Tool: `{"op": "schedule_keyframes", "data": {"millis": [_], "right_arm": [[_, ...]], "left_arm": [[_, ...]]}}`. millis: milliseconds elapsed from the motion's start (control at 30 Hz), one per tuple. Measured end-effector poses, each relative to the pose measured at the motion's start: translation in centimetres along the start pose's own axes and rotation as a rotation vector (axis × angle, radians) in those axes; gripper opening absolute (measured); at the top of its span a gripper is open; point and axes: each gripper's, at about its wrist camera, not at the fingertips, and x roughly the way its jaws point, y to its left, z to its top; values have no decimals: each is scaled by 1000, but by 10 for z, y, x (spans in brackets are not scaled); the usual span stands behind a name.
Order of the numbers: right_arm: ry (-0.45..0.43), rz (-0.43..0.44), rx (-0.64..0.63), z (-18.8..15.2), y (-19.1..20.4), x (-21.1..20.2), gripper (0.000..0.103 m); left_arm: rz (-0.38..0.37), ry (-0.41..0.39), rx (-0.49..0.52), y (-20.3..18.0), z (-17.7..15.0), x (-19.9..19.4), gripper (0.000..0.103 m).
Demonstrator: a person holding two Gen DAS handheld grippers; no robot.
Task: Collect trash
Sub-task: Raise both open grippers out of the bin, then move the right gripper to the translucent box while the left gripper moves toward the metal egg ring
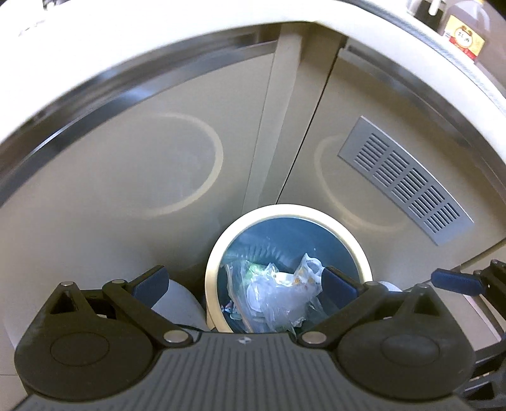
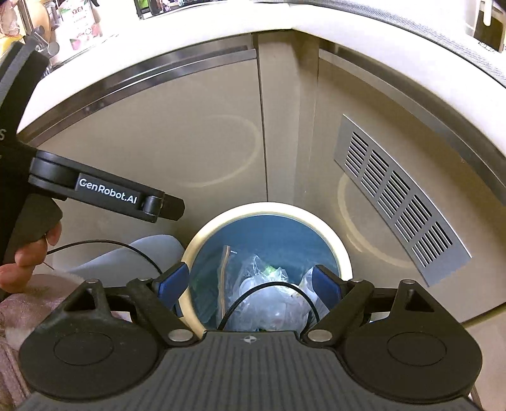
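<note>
A round bin with a cream rim (image 1: 284,210) and a blue inside stands on the floor against beige cabinets. Crumpled clear plastic bags (image 1: 278,294) and other scraps lie in it. My left gripper (image 1: 243,283) hangs above the bin, open, with nothing between its blue pads. In the right wrist view the same bin rim (image 2: 268,208) and plastic trash (image 2: 262,284) lie below my right gripper (image 2: 249,284). It is open too and holds nothing. A blue finger (image 1: 455,281) of the right gripper shows at the right edge of the left wrist view.
Beige cabinet doors with a grey vent grille (image 1: 408,186) rise behind the bin under a white counter edge (image 2: 196,28). A grey rounded object (image 2: 126,256) sits left of the bin. A person's hand (image 2: 19,262) holds the left gripper's handle. A black cable (image 2: 268,287) loops over the bin.
</note>
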Motion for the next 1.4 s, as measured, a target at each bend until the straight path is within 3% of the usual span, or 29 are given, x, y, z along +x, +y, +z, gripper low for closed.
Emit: {"op": "schedule_keyframes", "data": {"millis": [300, 733, 1100, 1400], "right_arm": [[-5, -6, 7, 0, 2, -1, 87], [-6, -11, 13, 1, 1, 1, 90], [-163, -4, 54, 20, -19, -36, 91], [-441, -49, 56, 82, -46, -85, 98]], "left_arm": [[-1, -33, 70, -12, -4, -3, 103], [7, -21, 56, -7, -1, -1, 103], [36, -111, 115, -16, 8, -22, 103], [11, -183, 53, -8, 31, -53, 103]]}}
